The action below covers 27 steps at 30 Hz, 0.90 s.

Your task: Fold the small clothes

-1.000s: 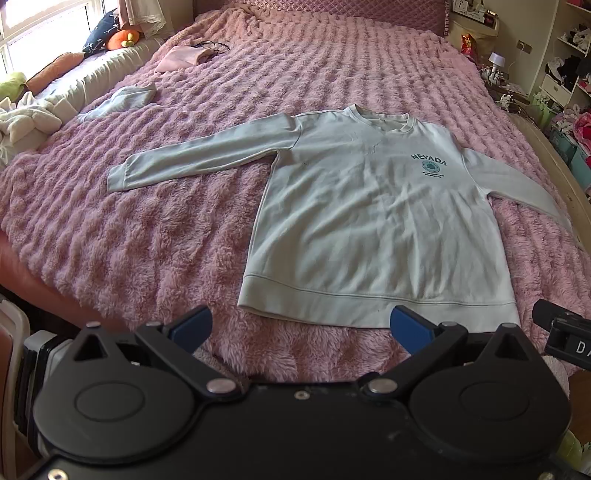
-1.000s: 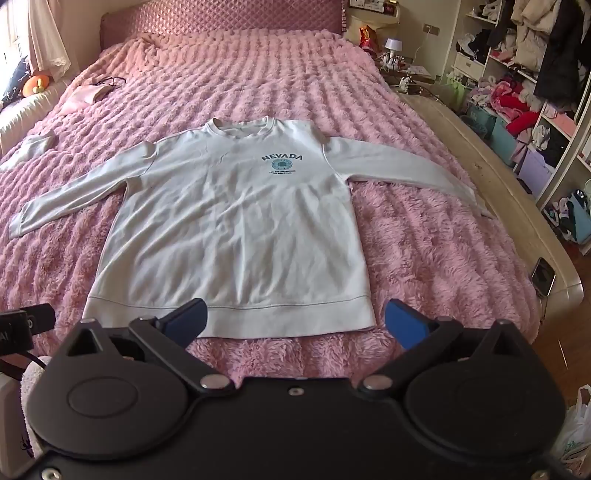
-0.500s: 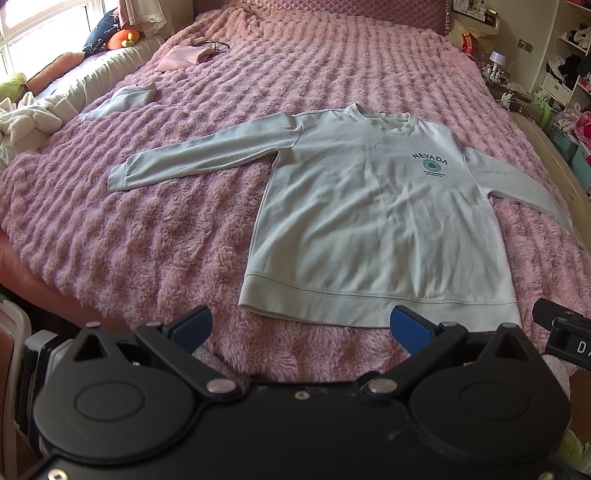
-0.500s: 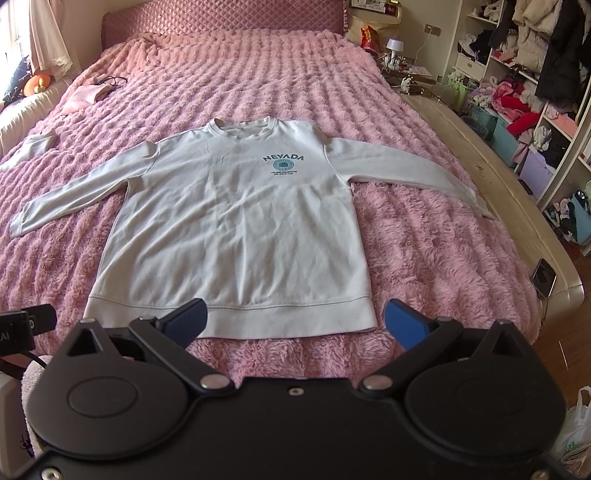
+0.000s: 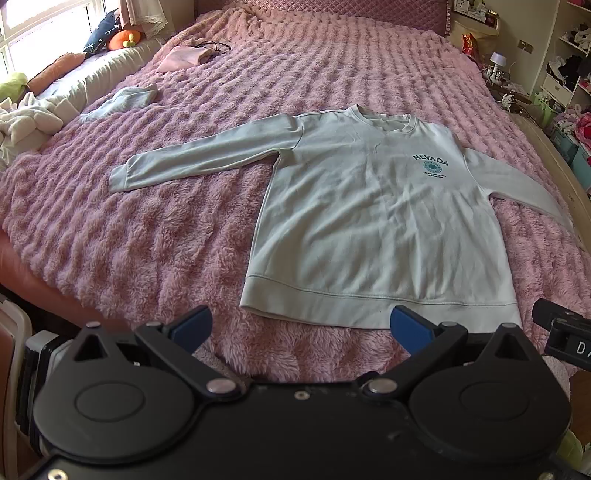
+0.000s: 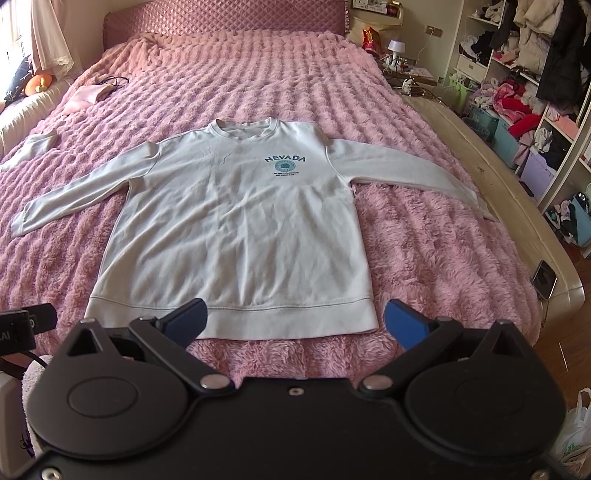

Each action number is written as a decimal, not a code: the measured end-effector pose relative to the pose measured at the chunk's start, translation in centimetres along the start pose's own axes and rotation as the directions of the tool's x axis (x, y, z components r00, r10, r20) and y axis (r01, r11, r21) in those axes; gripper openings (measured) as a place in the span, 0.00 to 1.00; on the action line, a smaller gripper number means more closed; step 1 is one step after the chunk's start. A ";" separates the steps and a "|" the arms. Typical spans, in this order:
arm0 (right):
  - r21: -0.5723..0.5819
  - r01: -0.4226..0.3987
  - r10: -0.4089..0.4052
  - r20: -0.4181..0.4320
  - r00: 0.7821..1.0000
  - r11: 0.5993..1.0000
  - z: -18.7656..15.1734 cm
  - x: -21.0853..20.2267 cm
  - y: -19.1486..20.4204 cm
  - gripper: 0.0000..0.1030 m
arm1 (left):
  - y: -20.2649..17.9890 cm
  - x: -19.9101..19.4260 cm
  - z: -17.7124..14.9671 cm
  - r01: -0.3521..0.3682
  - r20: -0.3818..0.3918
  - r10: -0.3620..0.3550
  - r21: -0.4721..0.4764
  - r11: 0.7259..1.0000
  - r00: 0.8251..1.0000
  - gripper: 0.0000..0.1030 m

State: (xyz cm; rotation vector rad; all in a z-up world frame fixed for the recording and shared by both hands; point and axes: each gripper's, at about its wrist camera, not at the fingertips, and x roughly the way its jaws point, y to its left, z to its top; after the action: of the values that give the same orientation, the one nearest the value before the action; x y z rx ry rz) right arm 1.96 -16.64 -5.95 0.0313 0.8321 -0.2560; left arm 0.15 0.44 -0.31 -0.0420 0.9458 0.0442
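Left gripper (image 5: 301, 326) and right gripper (image 6: 295, 319) – jaws wide, empty, near the hem. Pale long-sleeved "NEVADA" sweatshirt (image 6: 236, 221) – flat on fluffy pink bedspread (image 6: 424, 251), sleeves outspread. Folding not begun; likely next, pinching a sleeve cuff inward

Pale mint-white sweatshirt (image 6: 236, 225), teal NEVADA print (image 6: 285, 159) on the chest — under it a fluffy pink blanket (image 6: 424, 258), ridged in rows — far off, a quilted pink headboard (image 6: 221, 16).
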 end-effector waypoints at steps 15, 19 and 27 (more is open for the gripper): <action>0.001 -0.001 0.001 -0.001 1.000 1.000 -0.1 0.0 0.0 1.00 | 0.1 -0.1 -0.1 0.000 -0.001 0.000 -0.002 1.000 1.000 1.00; 0.002 0.000 0.000 -0.001 1.000 1.000 -0.1 0.1 -0.1 1.00 | 0.2 -0.1 -0.1 0.000 0.000 0.000 -0.002 1.000 1.000 1.00; 0.003 -0.002 0.002 -0.003 1.000 1.000 0.0 0.2 -0.4 1.00 | 0.2 -0.1 -0.2 0.000 -0.003 0.000 0.000 1.000 1.000 1.00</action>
State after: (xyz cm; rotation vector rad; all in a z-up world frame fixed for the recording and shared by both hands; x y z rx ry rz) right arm 1.93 -17.02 -6.07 0.0349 0.8345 -0.2556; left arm -0.08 0.63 -0.31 -0.0419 0.9487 0.0436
